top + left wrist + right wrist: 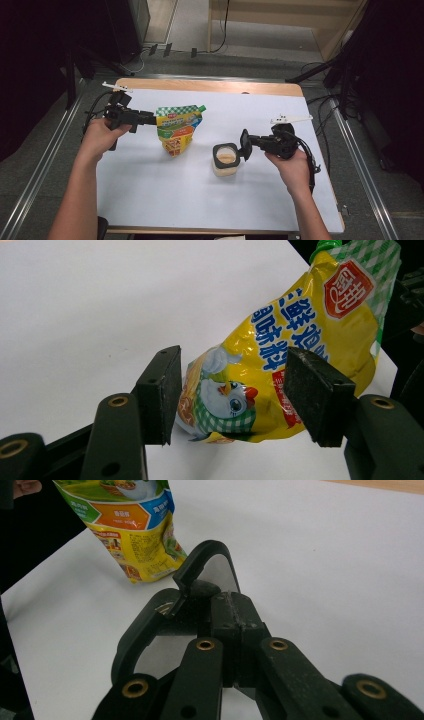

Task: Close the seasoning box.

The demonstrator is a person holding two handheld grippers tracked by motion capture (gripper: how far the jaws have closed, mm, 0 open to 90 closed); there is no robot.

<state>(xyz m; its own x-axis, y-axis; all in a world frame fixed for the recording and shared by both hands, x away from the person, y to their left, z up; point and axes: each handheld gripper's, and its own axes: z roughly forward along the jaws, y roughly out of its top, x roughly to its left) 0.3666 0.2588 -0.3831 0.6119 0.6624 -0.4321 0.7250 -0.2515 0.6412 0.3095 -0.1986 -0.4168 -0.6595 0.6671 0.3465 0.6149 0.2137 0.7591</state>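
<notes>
Two bare forearms come in from the bottom of the high view, each hand wrapped around the body of a black two-jaw gripper. The left hand [102,136] is raised and turned inward, so the left gripper [150,118] lies level and points to the right; its jaws stand apart, the flat pads facing each other (the left gripper view shows this plainly) with something yellow between them. The right hand [292,162] is angled toward the middle, and the right gripper [245,145] points left. In the right gripper view its jaws are pressed together, pad against pad, clamped on a thin black loop.
</notes>
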